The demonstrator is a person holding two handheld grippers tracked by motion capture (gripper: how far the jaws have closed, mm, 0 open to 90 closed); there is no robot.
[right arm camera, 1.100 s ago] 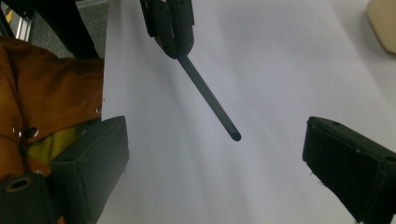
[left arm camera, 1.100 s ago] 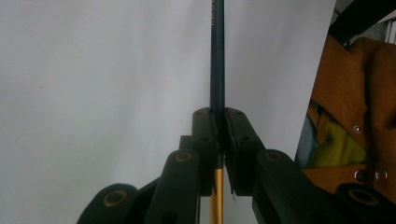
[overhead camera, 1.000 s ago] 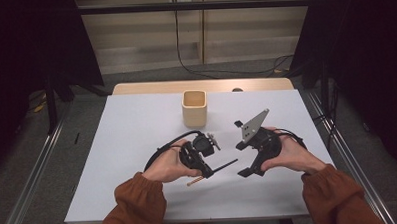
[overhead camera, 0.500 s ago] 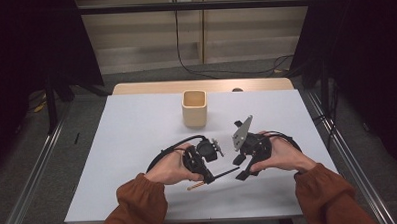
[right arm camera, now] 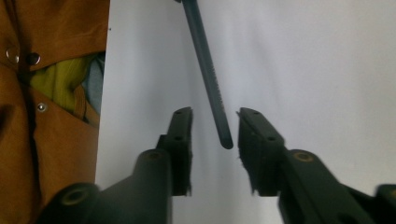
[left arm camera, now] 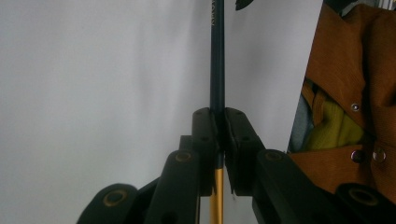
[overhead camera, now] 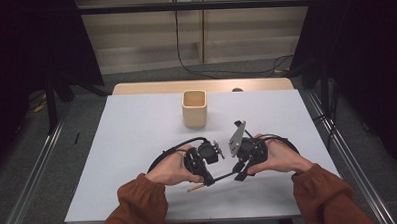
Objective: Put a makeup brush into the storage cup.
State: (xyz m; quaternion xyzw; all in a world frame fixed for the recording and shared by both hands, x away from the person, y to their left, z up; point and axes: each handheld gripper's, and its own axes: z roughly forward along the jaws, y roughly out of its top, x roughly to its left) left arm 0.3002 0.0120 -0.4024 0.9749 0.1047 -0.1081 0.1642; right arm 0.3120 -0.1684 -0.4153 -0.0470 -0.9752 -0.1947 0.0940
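Observation:
A thin dark pencil with a gold band and tan end is held just above the white table. My left gripper is shut on the pencil near its gold end. My right gripper is open, and the pencil's dark free end reaches in between its two jaws without touching either. Both grippers sit near the table's front middle, close together.
A small beige square cup stands upright behind the grippers, mid-table. The person's orange sleeves come in from the front edge. Cables trail from both grippers.
The right gripper has moved left and down toward the left one, and the pencil's free end now lies between its open jaws. The left gripper still holds the pencil.

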